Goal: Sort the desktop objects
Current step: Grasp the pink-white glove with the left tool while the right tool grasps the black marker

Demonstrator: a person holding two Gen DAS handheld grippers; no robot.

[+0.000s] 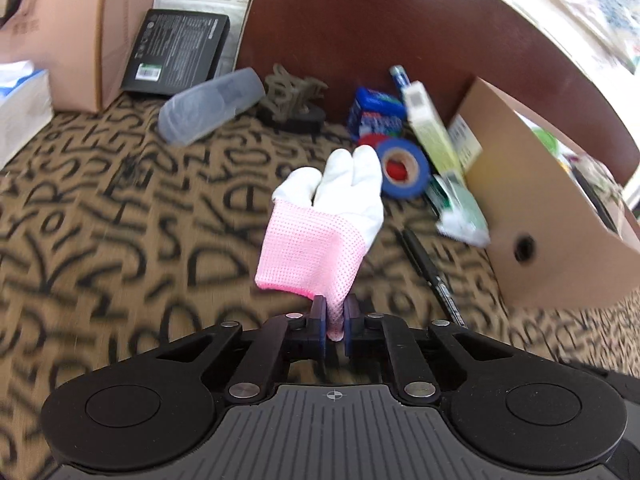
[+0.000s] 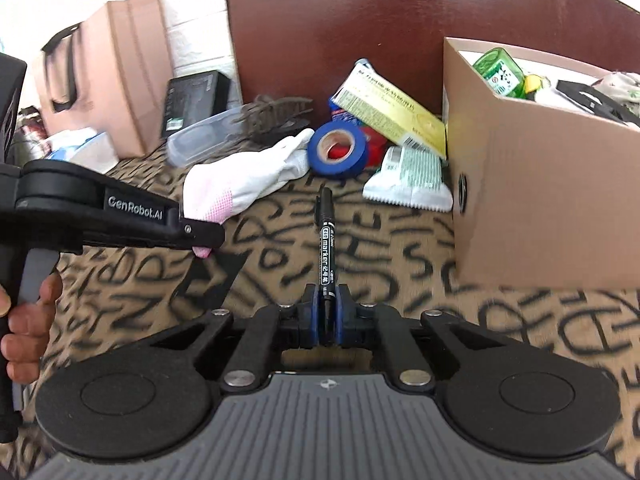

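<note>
The cardboard box [image 2: 540, 184] at right holds a green bottle [image 2: 498, 66] among other odds and ends. The left gripper [image 1: 335, 320], marked "GenRobot.AI", pinches the cuff of the pink-and-white glove [image 1: 320, 224]. The right gripper [image 2: 328, 312] clamps the black pen [image 2: 326, 240], labelled "marker", on the patterned cloth [image 2: 120, 292].

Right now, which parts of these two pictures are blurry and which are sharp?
Left wrist view: the patterned cloth and cardboard box smear with motion blur, while the glove stays fairly crisp. Right wrist view: the marker label reads sharply; the cloth edges blur, and fisheye bends both.
</note>
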